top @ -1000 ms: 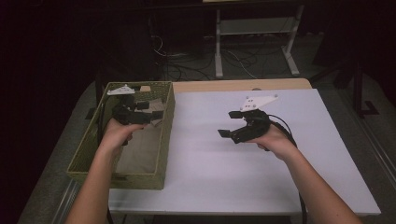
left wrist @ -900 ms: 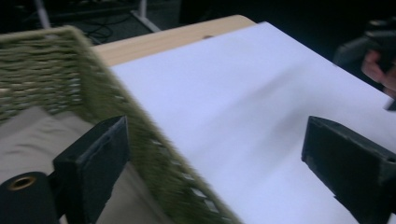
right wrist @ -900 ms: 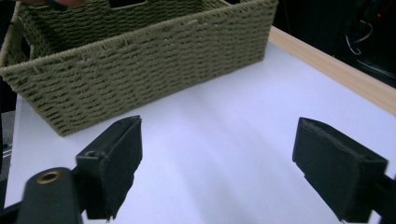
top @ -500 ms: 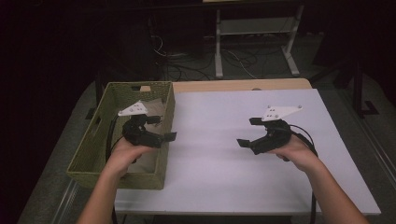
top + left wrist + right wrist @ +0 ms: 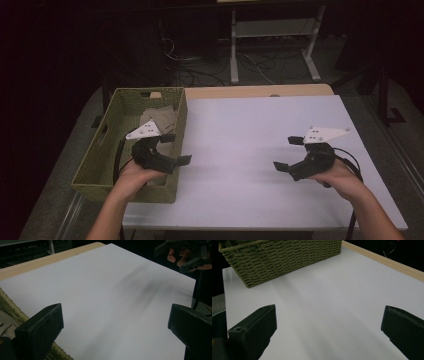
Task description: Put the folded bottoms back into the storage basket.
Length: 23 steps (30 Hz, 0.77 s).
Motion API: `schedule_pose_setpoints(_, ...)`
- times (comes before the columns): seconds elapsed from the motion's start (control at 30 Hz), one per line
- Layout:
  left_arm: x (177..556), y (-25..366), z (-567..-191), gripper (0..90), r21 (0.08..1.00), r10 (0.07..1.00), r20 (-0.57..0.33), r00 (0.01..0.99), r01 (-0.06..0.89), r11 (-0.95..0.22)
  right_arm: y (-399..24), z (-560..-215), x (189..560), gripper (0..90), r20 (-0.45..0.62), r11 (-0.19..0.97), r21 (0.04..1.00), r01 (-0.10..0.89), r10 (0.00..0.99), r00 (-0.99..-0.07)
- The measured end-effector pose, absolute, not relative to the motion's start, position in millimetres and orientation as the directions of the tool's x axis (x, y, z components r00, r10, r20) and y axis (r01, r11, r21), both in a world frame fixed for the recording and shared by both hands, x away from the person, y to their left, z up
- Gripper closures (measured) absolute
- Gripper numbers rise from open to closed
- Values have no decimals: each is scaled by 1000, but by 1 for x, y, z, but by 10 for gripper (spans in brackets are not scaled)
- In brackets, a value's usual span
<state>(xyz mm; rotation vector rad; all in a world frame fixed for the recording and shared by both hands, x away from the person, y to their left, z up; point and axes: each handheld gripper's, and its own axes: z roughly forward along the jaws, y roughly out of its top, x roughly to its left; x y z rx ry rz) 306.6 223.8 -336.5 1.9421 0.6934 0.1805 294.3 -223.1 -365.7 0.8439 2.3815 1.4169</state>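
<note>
My left gripper [image 5: 176, 148] hovers open and empty over the right rim of a green woven basket [image 5: 96, 152], its jaws pointing toward the white table [image 5: 240, 130]. Folded tan cloth [image 5: 161, 118] lies in the basket's far end. My right gripper [image 5: 287, 154] is open and empty over the right side of the table, jaws pointing left. In the left gripper view the left gripper [image 5: 116, 315] has its jaws spread wide over bare white tabletop, with the basket rim [image 5: 10, 305] at lower left and the right gripper [image 5: 190, 253] far off. The right gripper view has the right gripper [image 5: 329, 317] facing the basket [image 5: 282, 257].
A wooden strip [image 5: 250, 91] borders the table's far edge. Beyond it are a white metal frame [image 5: 272, 35] and cables [image 5: 200, 70] on a dark floor. The white top between the grippers is bare.
Both grippers have drawn back toward the person. The left one came out of the basket's middle to its right rim; the right one moved right and nearer. Both stayed open.
</note>
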Motion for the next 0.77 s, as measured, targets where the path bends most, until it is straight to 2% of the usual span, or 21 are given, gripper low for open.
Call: schedule_pose_setpoints(0.77,304,224,-337,5,872,518,-180,836,380,-309,-266,-388,275,1,102,320,862,394,651,-752)
